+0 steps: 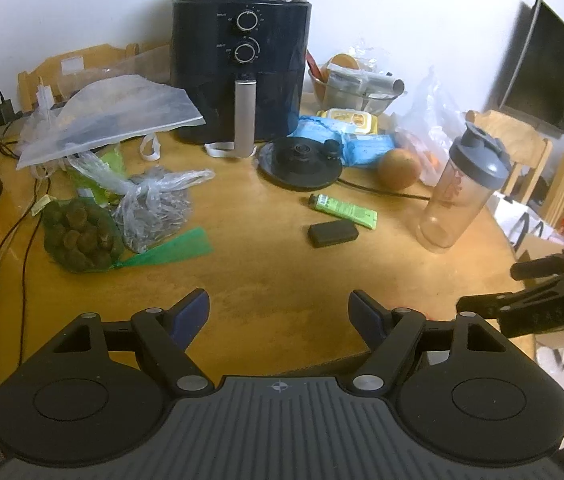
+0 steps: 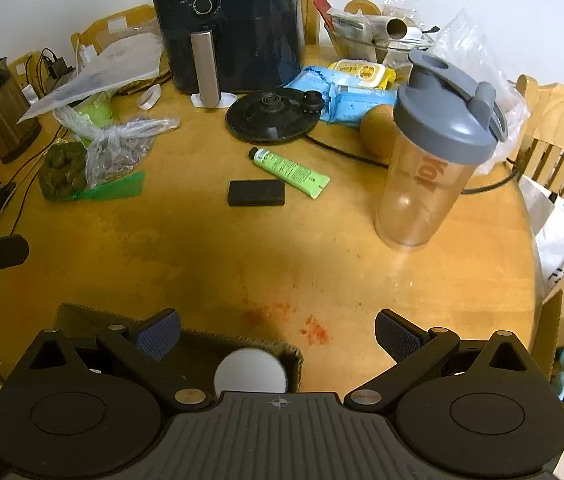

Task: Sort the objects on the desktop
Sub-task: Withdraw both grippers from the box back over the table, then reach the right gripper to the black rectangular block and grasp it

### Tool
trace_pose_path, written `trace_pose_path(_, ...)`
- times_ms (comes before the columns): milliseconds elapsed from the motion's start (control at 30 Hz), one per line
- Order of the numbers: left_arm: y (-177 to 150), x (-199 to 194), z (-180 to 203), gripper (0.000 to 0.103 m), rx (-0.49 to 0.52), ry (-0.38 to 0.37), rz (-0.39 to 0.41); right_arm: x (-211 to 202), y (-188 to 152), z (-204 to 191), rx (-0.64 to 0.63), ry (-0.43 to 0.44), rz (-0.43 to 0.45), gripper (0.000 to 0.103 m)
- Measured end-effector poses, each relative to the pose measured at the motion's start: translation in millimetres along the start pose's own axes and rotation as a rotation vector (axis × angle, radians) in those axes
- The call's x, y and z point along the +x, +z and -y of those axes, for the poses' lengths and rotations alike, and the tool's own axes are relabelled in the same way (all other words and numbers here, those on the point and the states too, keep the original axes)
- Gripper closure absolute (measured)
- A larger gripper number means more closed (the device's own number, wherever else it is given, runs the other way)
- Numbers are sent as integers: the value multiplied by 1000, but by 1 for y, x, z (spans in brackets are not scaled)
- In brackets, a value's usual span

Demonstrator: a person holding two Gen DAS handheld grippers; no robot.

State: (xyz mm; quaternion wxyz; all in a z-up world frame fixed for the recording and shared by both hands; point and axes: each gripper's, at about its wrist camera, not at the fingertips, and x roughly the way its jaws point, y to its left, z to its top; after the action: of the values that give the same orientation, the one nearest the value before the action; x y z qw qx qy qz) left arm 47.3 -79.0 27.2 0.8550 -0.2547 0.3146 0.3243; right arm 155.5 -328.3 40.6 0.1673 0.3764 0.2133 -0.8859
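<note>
On the round wooden table lie a green tube and a small black box near the middle. A clear shaker bottle with a grey lid stands upright to their right. My left gripper hovers open over the near table edge with nothing between its fingers. My right gripper is open wide and empty, above a brown box holding a white round thing. The right gripper's fingers show at the right edge of the left wrist view.
A black air fryer stands at the back, a kettle base and blue packets before it. An orange, plastic bags and a green net of dark balls crowd the sides. Wooden chairs stand right.
</note>
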Motion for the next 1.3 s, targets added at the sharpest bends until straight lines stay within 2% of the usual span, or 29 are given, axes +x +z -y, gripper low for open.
trace_pose_path(667,2,12,8,27,-79,-5,-44,27,48,12,-114,34,57,0)
trace_pose_path(1033,4,14,6,27,-114,38,-59,71,73,-2,-164,110,88,0)
trace_pose_path(1267,2,12,3,27,-144,74,-65,102,81,-13,-149,142,105,0)
trace_pose_path(1300,2,12,2,27,-148,79,-66,108,82,-15,-211,196,157,0)
